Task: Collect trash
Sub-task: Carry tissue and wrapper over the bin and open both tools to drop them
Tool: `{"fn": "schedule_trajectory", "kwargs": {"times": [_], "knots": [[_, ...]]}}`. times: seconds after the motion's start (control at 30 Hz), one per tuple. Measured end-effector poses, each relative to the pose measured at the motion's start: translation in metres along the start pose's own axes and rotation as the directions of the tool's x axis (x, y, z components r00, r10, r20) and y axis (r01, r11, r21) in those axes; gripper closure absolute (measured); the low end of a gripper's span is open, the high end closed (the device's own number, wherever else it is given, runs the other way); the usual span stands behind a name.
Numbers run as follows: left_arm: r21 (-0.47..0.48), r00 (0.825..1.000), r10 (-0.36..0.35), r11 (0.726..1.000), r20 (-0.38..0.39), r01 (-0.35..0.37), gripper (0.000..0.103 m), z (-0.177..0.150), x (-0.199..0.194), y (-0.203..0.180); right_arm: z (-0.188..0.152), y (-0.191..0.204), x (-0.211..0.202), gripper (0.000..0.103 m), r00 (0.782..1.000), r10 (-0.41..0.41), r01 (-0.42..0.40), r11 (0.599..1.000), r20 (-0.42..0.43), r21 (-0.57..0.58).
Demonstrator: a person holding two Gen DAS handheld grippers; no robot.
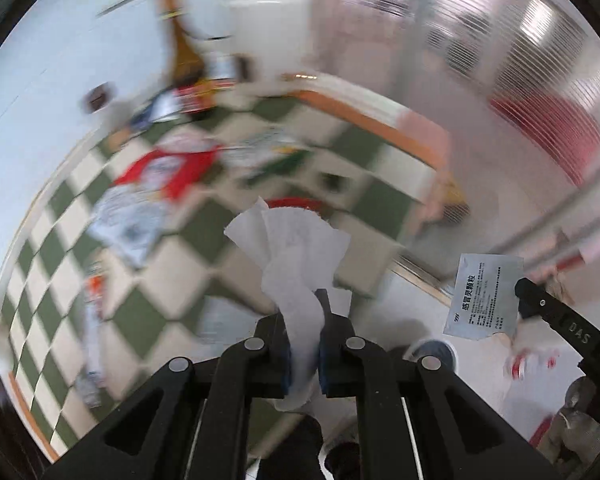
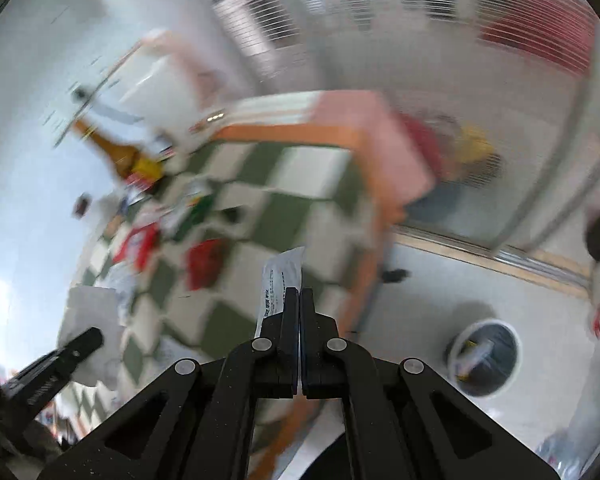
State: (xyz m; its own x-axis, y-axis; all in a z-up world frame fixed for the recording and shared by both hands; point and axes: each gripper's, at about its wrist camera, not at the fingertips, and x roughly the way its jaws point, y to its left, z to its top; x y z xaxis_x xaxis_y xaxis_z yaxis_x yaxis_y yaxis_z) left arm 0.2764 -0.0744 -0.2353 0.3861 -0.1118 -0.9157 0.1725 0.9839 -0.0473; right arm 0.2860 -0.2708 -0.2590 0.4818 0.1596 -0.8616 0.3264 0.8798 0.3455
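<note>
The left gripper (image 1: 302, 320) is pinching a crumpled white tissue (image 1: 290, 248) btwn its blue pads, jaws nearly together w/ only the paper between them. The tissue is fanning out above the fingertips toward 12 o'clock, and a tail of it is hanging down past the pads toward 6.

In the same left wrist view, at 3 o'clock, the right gripper (image 1: 518, 294) is reaching in from the edge and gripping a silvery-white sachet (image 1: 486, 296) w/ black printed text by its right edge. The sachet is hanging out toward 9 o'clock from that tip.

From the right wrist view, the right gripper (image 2: 300, 298) is showing its jaws pressed tight together, the sachet (image 2: 280, 284) sticking up and left of the tips toward 11 o'clock.

Background is heavily motion-blurred. A table w/ a green-and-cream checkered cloth (image 1: 172, 312) and orange edging is filling the left half, approx 8 to 11 o'clock. More litter is lying on it: a red-and-white wrapper (image 1: 168, 172), a pale crumpled bag (image 1: 128, 224), a brown glass bottle (image 1: 184, 52) at 11 o'clock near the far end.

On the pale floor, at 4 o'clock in the right wrist view, a round bin (image 2: 486, 358) w/ a white rim is standing w/ some scraps already inside; well apart from both grippers.
</note>
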Motion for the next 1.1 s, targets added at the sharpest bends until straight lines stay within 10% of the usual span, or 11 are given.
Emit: {"fn": "schedule_trajectory", "kwargs": {"times": [0.57, 1.1], "knots": [[0.401, 0.951, -0.119, 0.887, -0.284, 0.230, 0.096, -0.119, 0.152, -0.320, -0.133, -0.369, -0.031, 0.103, 0.917, -0.387, 0.392, 0.832, -0.097, 0.392], [0.399, 0.775, 0.009, 0.861, -0.631, 0.315, 0.092, -0.253, 0.483, -0.393, -0.277, -0.547, 0.213, 0.103, 0.927, -0.270, 0.372, 0.743, -0.259, 0.556]]}}
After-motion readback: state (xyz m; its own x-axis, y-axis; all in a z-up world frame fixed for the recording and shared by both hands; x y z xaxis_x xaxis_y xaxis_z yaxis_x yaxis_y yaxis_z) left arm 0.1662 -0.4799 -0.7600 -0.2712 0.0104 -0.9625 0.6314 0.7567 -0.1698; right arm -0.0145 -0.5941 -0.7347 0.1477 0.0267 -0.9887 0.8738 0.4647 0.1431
